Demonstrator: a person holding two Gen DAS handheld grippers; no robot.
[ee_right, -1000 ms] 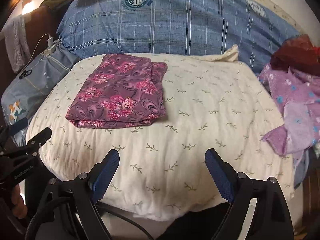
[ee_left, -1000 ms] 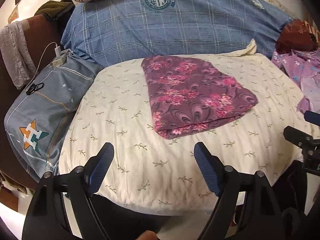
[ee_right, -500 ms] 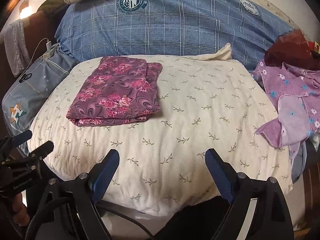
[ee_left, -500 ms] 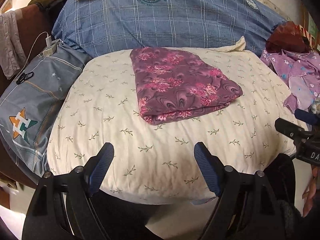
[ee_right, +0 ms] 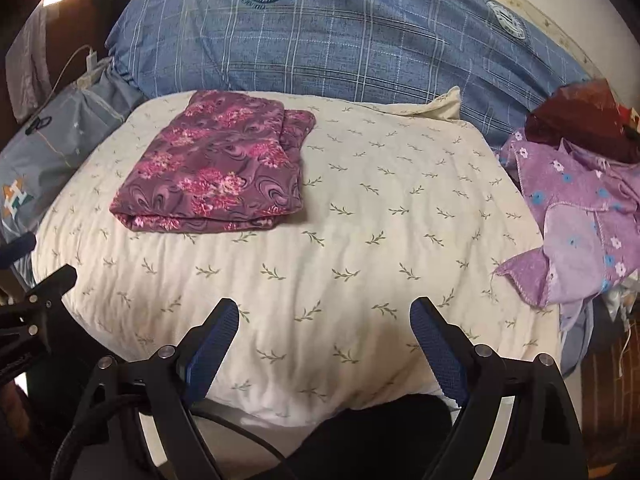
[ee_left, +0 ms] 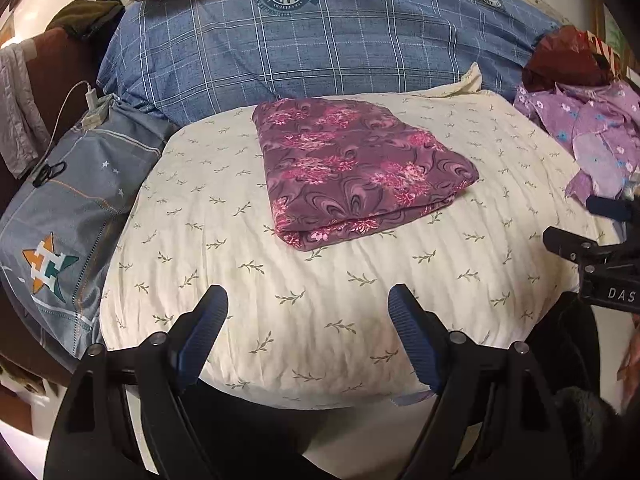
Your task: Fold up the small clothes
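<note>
A folded maroon floral cloth (ee_left: 356, 172) lies on the cream leaf-print pillow (ee_left: 320, 300); it also shows in the right wrist view (ee_right: 216, 172) on the pillow's left part (ee_right: 360, 240). A crumpled lilac flowered garment (ee_right: 580, 220) lies at the pillow's right edge and also shows in the left wrist view (ee_left: 588, 136). My left gripper (ee_left: 308, 316) is open and empty over the pillow's near edge. My right gripper (ee_right: 324, 332) is open and empty over the near edge too. Each gripper appears at the side of the other's view.
A large blue plaid pillow (ee_left: 320, 40) lies behind. A grey-blue pillow with a star logo (ee_left: 60, 220) carries a charger and cable (ee_left: 94, 108) at the left. A dark red bag (ee_right: 576, 120) sits behind the lilac garment.
Both grippers have stayed open and empty and shifted slightly, so the pillow and folded cloth sit a little differently in view. The cloth itself has not moved.
</note>
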